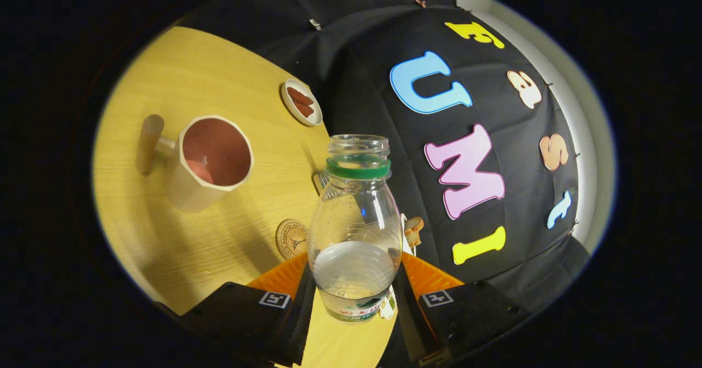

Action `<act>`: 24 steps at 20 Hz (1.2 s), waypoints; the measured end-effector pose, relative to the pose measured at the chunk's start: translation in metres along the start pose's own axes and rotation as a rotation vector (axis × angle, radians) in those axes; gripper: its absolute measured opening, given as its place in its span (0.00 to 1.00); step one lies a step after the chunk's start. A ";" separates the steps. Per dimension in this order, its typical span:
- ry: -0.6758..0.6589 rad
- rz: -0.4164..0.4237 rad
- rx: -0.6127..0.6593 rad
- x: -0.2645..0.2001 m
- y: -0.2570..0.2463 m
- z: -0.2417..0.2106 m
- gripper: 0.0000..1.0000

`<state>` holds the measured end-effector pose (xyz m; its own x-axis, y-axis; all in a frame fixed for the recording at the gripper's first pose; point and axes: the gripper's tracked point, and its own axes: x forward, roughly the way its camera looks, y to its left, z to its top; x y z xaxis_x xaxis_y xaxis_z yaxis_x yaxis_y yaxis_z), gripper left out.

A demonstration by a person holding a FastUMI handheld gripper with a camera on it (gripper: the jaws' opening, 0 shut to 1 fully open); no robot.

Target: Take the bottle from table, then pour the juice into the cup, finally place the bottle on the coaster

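Observation:
A clear plastic bottle (355, 231) with a green neck ring and no cap stands between my fingers, partly filled with clear liquid. My gripper (354, 302) is shut on the bottle near its base, one finger pressing each side. The whole view is rolled, so the wooden table (219, 72) looks tilted. A beige faceted cup (211, 159) with a reddish inside and a side handle stands on the table, beyond and to the left of the bottle. A round wooden coaster (290, 238) lies on the table just left of the bottle's body.
A small white dish (301, 102) holding reddish pieces sits near the table's far edge, beyond the cup. A small metal object (321, 180) and a little wooden piece (413, 230) peek out beside the bottle. The booth's black cloth wall stands behind the table.

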<state>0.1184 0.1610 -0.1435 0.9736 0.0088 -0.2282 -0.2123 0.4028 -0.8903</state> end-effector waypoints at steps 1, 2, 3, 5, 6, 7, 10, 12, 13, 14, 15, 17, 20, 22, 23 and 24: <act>0.000 0.000 -0.029 0.002 0.001 0.001 0.71; 0.001 0.000 -0.055 0.002 0.003 0.003 0.71; 0.000 0.001 -0.079 0.003 0.004 0.005 0.71; -0.010 0.004 -0.129 0.007 0.007 0.009 0.71; -0.019 0.005 -0.164 0.009 0.008 0.012 0.71; -0.036 0.007 -0.197 0.010 0.009 0.015 0.71; -0.084 0.005 -0.290 0.011 0.012 0.024 0.71; -0.096 0.016 -0.318 0.013 0.016 0.025 0.71; -0.097 0.018 -0.324 0.014 0.018 0.025 0.71; -0.097 0.020 -0.328 0.015 0.019 0.026 0.71; -0.097 0.022 -0.336 0.016 0.019 0.027 0.71; -0.105 0.023 -0.367 0.019 0.021 0.030 0.71; -0.113 0.027 -0.423 0.023 0.028 0.031 0.71; -0.112 0.027 -0.454 0.028 0.026 0.031 0.71; -0.112 0.025 -0.470 0.030 0.026 0.032 0.71; -0.112 0.023 -0.484 0.031 0.026 0.030 0.71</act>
<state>0.1453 0.1990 -0.1619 0.9655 0.1216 -0.2301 -0.2230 -0.0695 -0.9723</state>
